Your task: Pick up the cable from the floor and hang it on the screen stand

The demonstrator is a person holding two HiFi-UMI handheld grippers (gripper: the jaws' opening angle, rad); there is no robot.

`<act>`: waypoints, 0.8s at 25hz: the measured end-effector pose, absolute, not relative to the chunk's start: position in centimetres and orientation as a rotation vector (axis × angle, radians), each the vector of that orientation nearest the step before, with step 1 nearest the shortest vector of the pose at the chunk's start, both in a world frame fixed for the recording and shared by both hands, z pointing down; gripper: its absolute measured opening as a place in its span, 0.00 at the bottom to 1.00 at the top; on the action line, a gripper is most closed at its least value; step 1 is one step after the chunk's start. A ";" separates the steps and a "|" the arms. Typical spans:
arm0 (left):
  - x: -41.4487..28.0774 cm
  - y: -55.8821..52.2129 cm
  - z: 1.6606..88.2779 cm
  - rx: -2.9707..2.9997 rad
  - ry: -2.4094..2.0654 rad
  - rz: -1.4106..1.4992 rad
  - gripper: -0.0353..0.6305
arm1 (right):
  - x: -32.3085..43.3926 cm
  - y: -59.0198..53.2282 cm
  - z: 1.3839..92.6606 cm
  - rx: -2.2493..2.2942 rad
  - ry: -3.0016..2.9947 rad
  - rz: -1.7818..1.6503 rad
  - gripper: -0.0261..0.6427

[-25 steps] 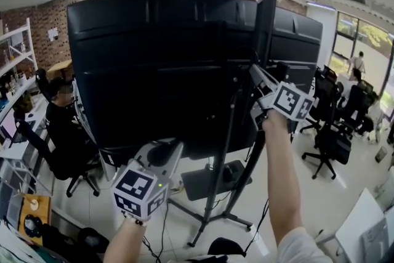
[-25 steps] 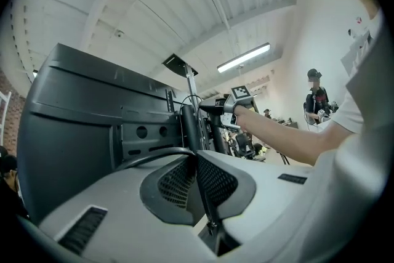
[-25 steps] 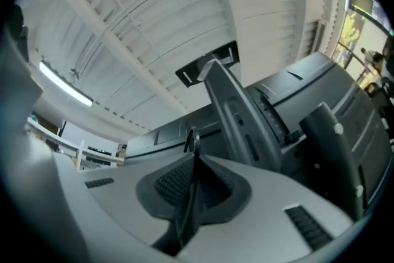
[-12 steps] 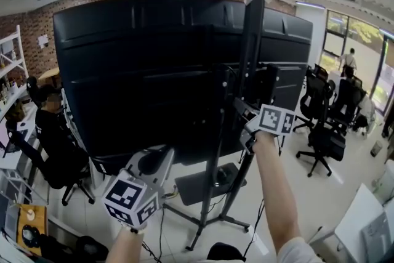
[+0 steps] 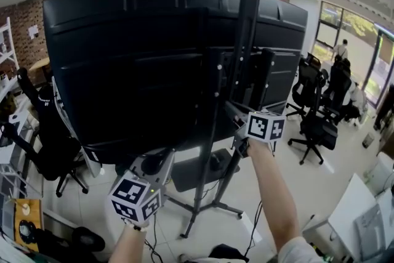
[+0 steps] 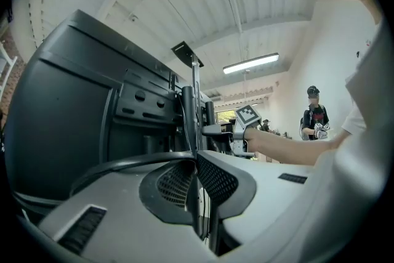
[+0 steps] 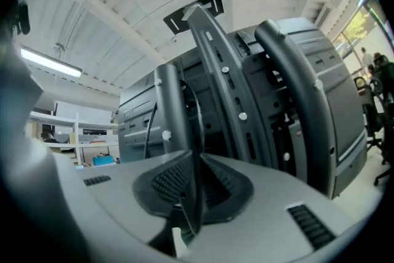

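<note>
The big black screen (image 5: 135,58) shows its back, mounted on a stand with a tall black pole (image 5: 246,40). My left gripper (image 5: 160,156) is held low in front of the screen. In the left gripper view it (image 6: 197,154) is shut on the black cable (image 6: 123,164), which curves in from the left. My right gripper (image 5: 232,109) is up against the stand's bracket beside the pole. In its own view the jaws (image 7: 197,157) are opening, with a thin strand of the cable (image 7: 198,126) still caught between the pads.
The stand's legs (image 5: 203,212) spread over the white floor below my hands. Black office chairs stand at the right (image 5: 317,126) and at the left (image 5: 43,151). A white table corner (image 5: 354,212) is at the lower right. People stand far off by the windows.
My right gripper has come down and in toward the pole's bracket. The left gripper has stayed low with the cable. The screen and stand now sit nearer in view.
</note>
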State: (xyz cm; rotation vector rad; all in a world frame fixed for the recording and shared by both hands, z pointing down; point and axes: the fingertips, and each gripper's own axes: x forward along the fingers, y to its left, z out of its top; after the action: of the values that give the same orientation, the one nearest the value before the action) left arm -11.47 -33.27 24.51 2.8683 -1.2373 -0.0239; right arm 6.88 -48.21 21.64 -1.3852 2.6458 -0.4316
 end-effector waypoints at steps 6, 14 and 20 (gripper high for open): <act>-8.9 -30.5 34.3 2.749 -1.112 0.212 0.32 | 8.4 -43.0 23.4 -1.397 2.603 -0.374 0.42; -4.8 -23.8 43.2 2.542 -1.069 0.179 0.30 | 12.1 -32.7 27.3 -1.365 2.662 -0.269 0.27; -0.7 -17.1 46.0 2.472 -1.186 0.028 0.06 | 16.2 -22.9 33.3 -1.232 2.697 -0.391 0.04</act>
State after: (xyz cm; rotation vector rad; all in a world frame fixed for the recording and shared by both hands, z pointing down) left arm -0.74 -17.13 46.02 2.4724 -1.1864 0.0281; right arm 16.19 -22.93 33.31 -1.2323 2.6972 -0.3907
